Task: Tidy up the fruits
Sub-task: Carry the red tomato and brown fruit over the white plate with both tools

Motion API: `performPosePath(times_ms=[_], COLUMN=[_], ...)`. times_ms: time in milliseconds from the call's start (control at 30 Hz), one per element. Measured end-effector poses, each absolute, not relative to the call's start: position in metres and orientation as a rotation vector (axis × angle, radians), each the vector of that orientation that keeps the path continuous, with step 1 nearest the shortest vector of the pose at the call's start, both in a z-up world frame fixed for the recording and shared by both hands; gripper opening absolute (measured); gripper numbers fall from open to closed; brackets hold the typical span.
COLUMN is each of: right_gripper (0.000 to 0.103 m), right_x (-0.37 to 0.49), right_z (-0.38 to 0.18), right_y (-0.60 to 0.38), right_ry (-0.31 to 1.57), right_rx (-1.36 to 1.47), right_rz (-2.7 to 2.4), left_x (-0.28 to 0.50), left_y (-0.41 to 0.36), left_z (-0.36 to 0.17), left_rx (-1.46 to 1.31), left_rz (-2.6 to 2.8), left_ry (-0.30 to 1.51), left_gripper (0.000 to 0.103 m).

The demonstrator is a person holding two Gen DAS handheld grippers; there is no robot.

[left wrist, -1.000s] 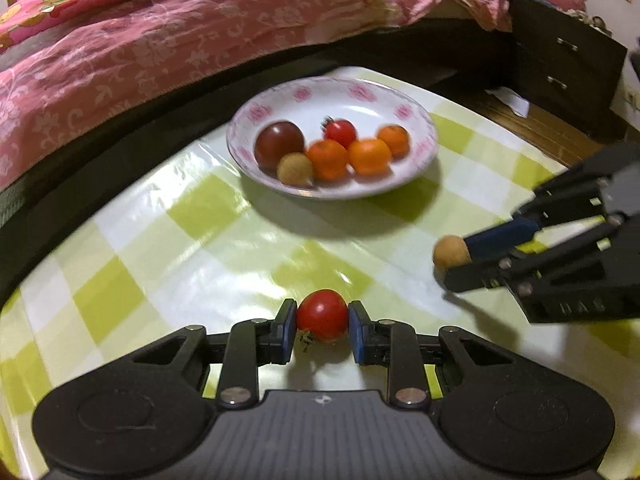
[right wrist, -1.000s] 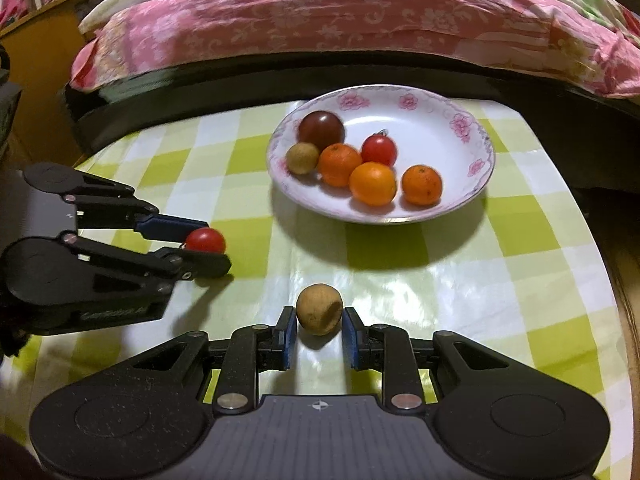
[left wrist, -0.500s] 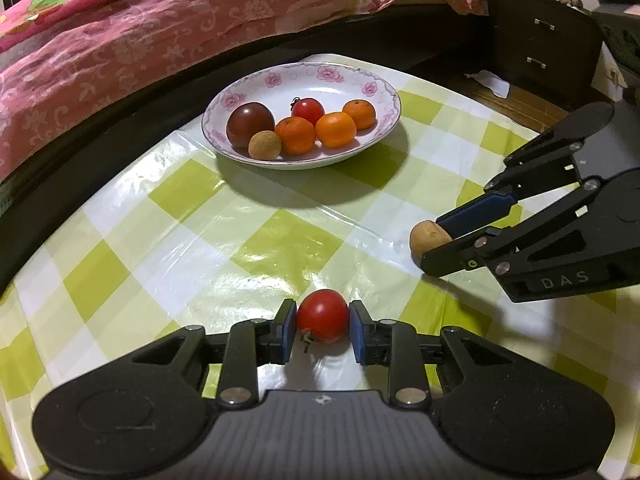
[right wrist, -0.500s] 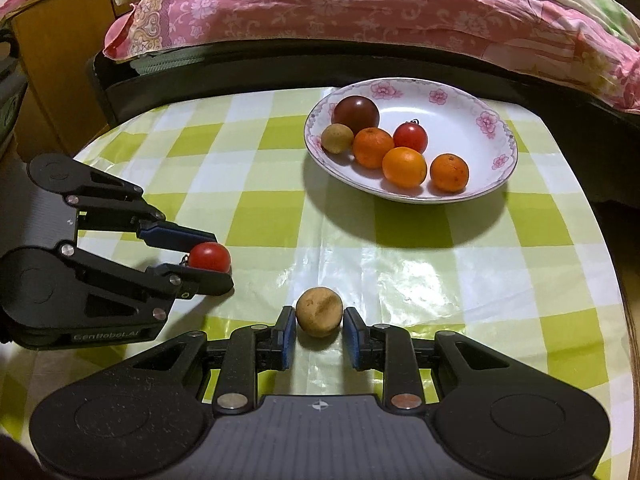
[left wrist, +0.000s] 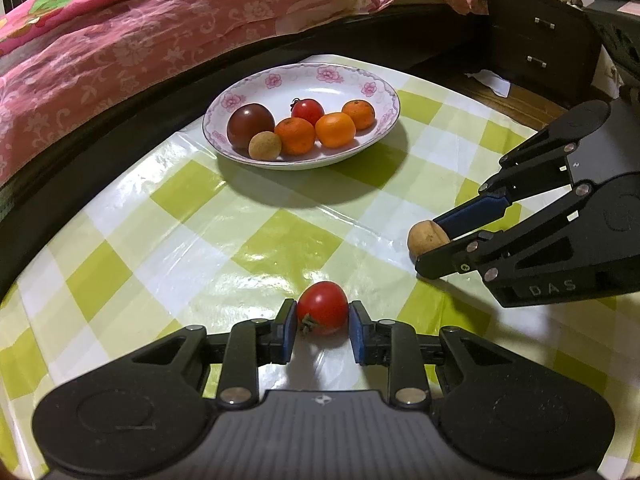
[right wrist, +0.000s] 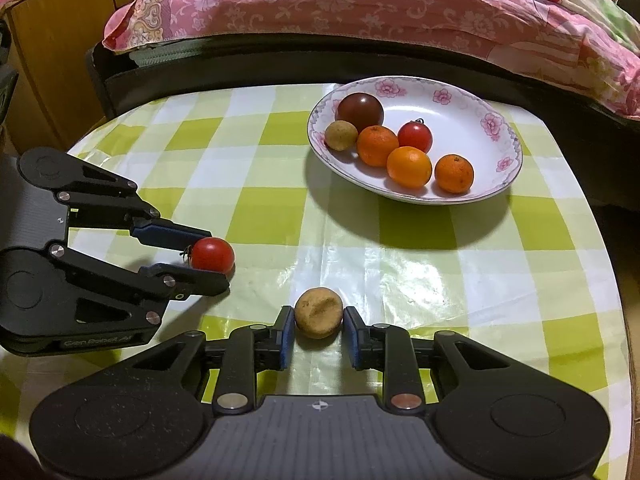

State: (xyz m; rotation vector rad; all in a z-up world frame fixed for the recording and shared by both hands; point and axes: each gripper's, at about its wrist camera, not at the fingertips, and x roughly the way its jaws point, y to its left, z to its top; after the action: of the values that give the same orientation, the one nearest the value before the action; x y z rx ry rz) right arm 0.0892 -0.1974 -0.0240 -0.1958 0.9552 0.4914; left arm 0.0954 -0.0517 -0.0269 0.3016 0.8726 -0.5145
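Observation:
My left gripper (left wrist: 323,326) is shut on a red tomato (left wrist: 322,307) near the table's front; it also shows in the right wrist view (right wrist: 212,255). My right gripper (right wrist: 318,334) is shut on a small brown fruit (right wrist: 319,312), seen from the left wrist view (left wrist: 427,237) to the right of the tomato. A white flowered plate (left wrist: 344,80) farther back holds a dark tomato (left wrist: 250,125), a red tomato (left wrist: 307,110), a small brown fruit (left wrist: 264,145) and three oranges (left wrist: 335,129). In the right wrist view the plate (right wrist: 496,120) lies at the far right.
The table has a green and white checked cloth (left wrist: 280,240). A bed with pink bedding (left wrist: 160,32) runs along the far side behind a dark frame. A dark drawer cabinet (left wrist: 536,68) stands at the far right. A wooden cabinet (right wrist: 52,60) stands at the left.
Both grippers have drawn back from the plate and kept their fruits. The plate now sits farther from them than a second ago.

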Motion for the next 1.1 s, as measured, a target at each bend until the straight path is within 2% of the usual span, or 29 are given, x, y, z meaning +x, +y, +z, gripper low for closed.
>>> performPosePath(times_ms=[1100], right_gripper=[0.022], right_x=[0.124], right_z=[0.011], right_y=[-0.213], right_ry=[0.827], right_rx=[-0.088], right_rz=[0.370], left_x=[0.148], left_y=[-0.079], left_z=[0.013], left_rx=[0.221], left_rz=[-0.462], left_ry=[0.756], left_gripper=[0.035])
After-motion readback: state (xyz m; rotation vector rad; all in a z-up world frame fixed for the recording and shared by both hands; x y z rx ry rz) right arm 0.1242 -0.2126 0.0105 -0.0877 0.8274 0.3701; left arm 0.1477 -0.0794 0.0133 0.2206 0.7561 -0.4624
